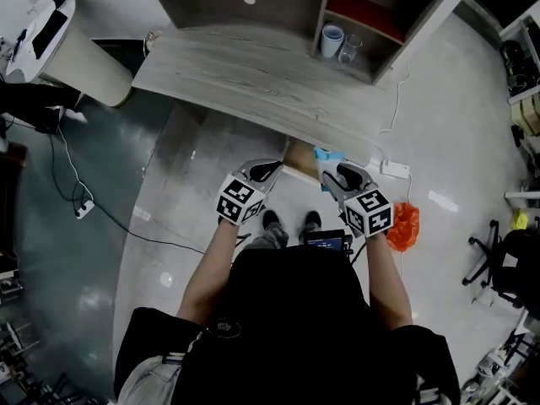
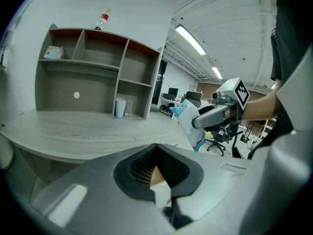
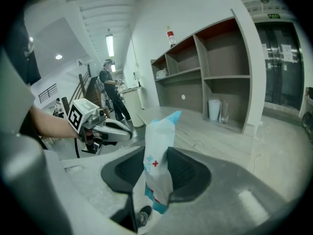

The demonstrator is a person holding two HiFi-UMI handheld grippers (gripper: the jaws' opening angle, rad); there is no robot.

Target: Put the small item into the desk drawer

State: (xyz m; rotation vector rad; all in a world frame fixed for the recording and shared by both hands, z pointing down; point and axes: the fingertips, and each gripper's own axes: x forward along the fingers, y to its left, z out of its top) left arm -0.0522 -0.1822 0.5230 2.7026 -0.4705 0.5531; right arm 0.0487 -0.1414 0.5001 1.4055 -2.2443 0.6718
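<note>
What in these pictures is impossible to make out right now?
- Drawer: in the head view it is mostly hidden under the desk edge and behind both grippers; its contents are unseen.
- Left gripper: its own view shows only a tan and white sliver between the jaws; what that is, is unclear.
- Packet in the right gripper: its print is too blurred to read.

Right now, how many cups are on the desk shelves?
2: a white cup and a clear glass, side by side in the lower right cubby. More may be hidden.

The head view looks steeply down on the desk [image 1: 253,74]; both gripper views look across it from close.
</note>
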